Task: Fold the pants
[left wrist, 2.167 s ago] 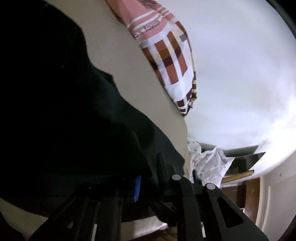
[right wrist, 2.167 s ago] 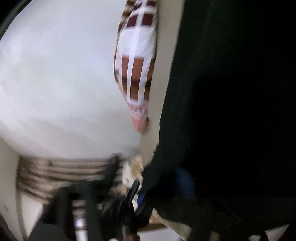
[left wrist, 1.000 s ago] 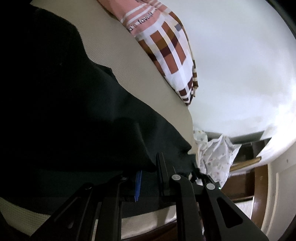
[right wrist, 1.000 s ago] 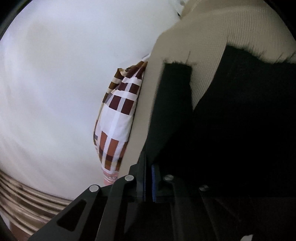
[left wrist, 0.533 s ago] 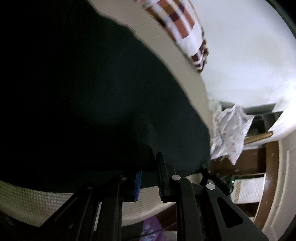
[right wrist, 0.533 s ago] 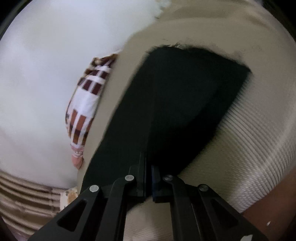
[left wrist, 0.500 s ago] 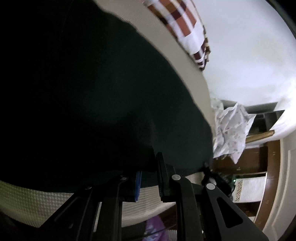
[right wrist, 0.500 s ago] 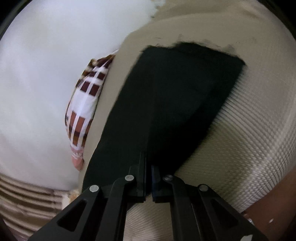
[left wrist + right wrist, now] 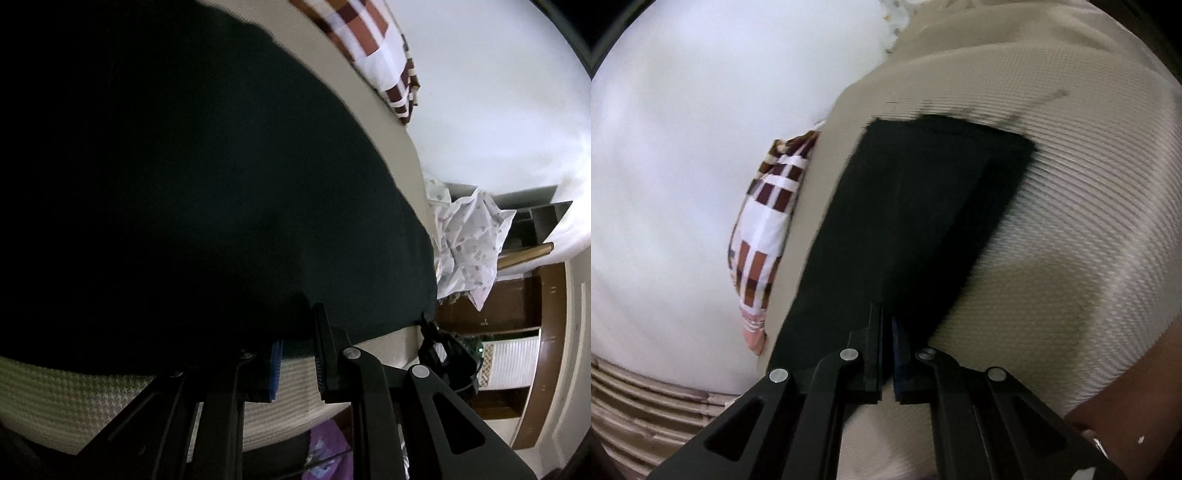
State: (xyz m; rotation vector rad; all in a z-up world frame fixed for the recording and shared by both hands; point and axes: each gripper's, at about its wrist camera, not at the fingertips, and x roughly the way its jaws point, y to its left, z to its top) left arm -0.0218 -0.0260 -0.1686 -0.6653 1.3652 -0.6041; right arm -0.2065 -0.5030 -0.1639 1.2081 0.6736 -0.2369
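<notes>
Now lying flat on the beige bedspread [image 9: 1089, 229]: dark pants [image 9: 923, 221], a long folded panel in the right wrist view instead of the hanging, bunched cloth of two seconds back. Right gripper [image 9: 886, 332] clamped tight on the near edge of the pants; left gripper [image 9: 295, 354] likewise pinched on the near hem of the pants [image 9: 184, 184]. Plaid pillow [image 9: 764, 236] off to the side, patterned cloth [image 9: 469, 240] past the bed edge. Probably a fold just laid down; likely next, letting go and smoothing, or a further fold.
</notes>
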